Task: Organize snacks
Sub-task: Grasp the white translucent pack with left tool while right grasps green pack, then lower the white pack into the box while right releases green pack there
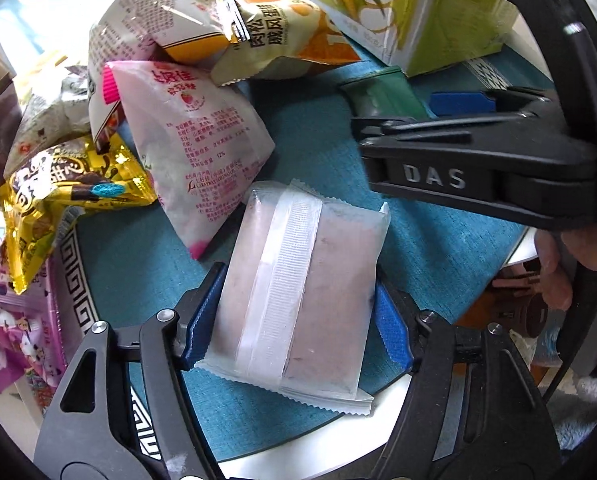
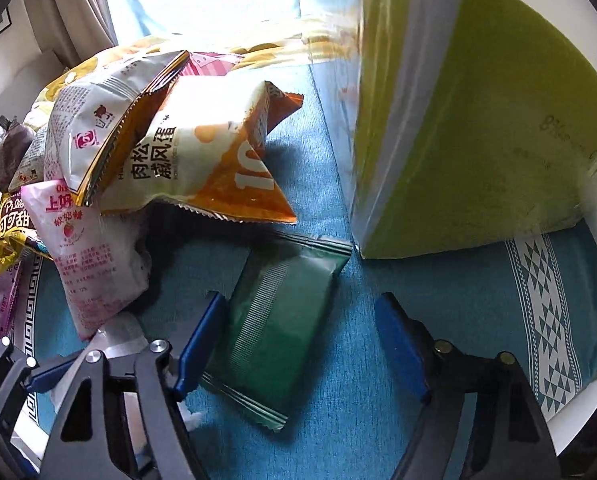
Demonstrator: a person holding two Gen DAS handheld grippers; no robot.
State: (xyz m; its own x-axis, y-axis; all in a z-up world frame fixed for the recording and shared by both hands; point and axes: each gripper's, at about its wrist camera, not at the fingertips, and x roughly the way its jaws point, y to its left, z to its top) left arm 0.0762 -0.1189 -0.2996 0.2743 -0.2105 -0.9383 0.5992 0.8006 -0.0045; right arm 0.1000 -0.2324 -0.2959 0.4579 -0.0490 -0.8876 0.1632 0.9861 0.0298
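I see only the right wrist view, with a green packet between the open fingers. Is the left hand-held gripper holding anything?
Observer: Yes. The left hand-held gripper is shut on a pale pink packet, clamped at its two long sides.
Operator: Which face of the packet is up?
Observer: The back. A white sealed seam runs along its length, facing the camera.
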